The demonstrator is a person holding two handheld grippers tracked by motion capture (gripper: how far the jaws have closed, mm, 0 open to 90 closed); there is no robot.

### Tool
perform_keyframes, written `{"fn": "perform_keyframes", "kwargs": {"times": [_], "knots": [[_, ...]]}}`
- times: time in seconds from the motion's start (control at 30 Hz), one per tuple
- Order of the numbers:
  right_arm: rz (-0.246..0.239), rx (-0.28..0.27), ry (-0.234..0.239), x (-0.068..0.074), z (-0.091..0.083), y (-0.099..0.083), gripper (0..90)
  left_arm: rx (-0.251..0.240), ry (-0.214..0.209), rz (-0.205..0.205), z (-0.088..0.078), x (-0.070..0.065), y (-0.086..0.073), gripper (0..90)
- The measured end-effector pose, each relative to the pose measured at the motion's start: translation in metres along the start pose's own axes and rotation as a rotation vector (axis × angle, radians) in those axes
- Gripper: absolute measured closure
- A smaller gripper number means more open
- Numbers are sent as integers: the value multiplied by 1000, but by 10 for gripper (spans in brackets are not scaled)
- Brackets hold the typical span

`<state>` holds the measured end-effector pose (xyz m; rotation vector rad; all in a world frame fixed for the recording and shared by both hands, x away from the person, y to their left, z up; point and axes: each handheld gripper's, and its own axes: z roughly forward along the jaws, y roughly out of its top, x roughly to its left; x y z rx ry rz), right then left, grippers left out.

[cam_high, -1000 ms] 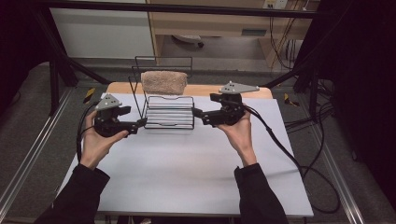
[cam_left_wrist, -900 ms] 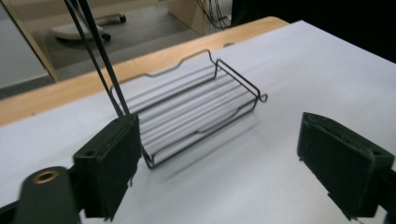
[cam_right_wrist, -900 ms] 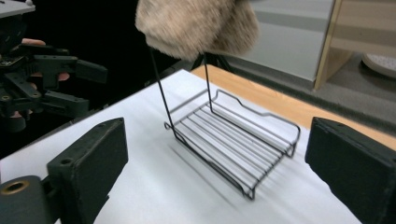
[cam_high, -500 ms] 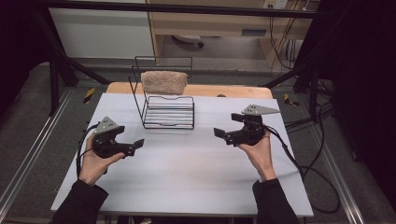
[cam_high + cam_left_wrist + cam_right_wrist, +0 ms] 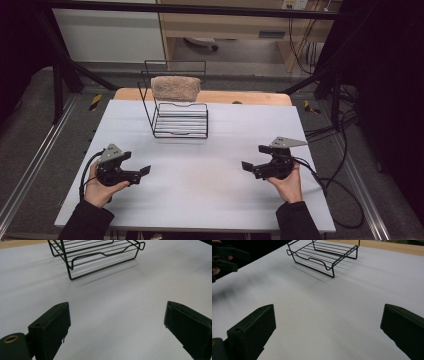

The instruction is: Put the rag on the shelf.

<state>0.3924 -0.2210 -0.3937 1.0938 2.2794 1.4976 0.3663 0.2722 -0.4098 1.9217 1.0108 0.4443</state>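
We judge the rack [image 5: 180,119] placed on the desk [image 5: 210,170]; both grippers, left [image 5: 141,171] and right [image 5: 248,166], hold jaws spread, empty, well apart from it.

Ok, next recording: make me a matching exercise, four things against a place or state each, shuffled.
Things:
1. wire rack
2. brown towel
3. left claw
4. right claw

Places or states:
A. open, low at the sheet's right side
B. draped over the rack's upright back
C. open, low at the sheet's left side
D. standing at the far middle of the white sheet

Pairs: 1-D, 2-B, 3-C, 4-A
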Motion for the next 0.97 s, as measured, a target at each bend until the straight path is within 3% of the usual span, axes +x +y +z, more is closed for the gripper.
{"fn": "perform_keyframes", "kwargs": {"times": [0.5, 0.97], "knots": [[32, 72, -44, -22, -21, -58, 3, 10, -11, 26, -2, 3, -23, 66], [44, 91, -45, -25, -21, -68, 3, 37, -18, 36, 1, 2, -31, 66]]}}
